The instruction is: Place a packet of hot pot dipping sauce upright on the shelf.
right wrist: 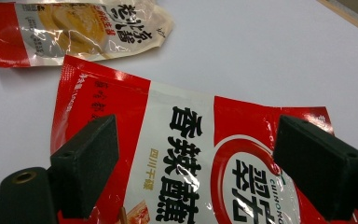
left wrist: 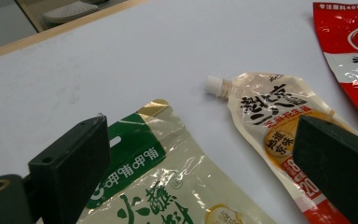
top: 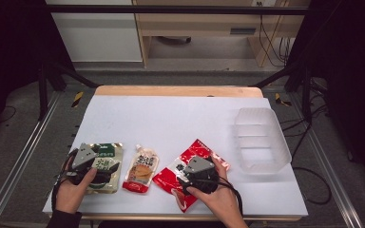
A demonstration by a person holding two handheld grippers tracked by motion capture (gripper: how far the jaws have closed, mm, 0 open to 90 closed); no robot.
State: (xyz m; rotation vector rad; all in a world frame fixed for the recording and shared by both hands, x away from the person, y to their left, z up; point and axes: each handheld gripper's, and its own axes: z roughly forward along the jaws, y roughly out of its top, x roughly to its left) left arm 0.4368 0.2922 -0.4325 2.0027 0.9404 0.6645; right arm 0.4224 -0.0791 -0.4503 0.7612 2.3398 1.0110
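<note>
Three flat food packs lie in a row near the front edge of the white surface (top: 171, 118), w/ a clear plastic tub (top: 261, 140) standing empty off to the right, well apart from them; prob. the packs are meant to go into it, since it sits within easy reach of the right hand. Left gripper (top: 105, 167) hovers over the green-and-cream pouch (left wrist: 168, 186), jaws spread wide w/ nothing pinched between them; in the left gripper view the pouch's top edge lies between and below the jaws, so it looks lined up for a grab, not yet holding. Right gripper (top: 183, 176) hangs likewise over the red packet (right wrist: 191, 163), jaws apart on either side of its printed face, no contact I can make out. The small spouted sauce pouch (top: 141, 168) lies between the two, just beside the red packet, untouched, cap pointing away from the person. Packs lie flat, so each gripper prob. needs to come in low at an edge to get a jaw under.
</note>
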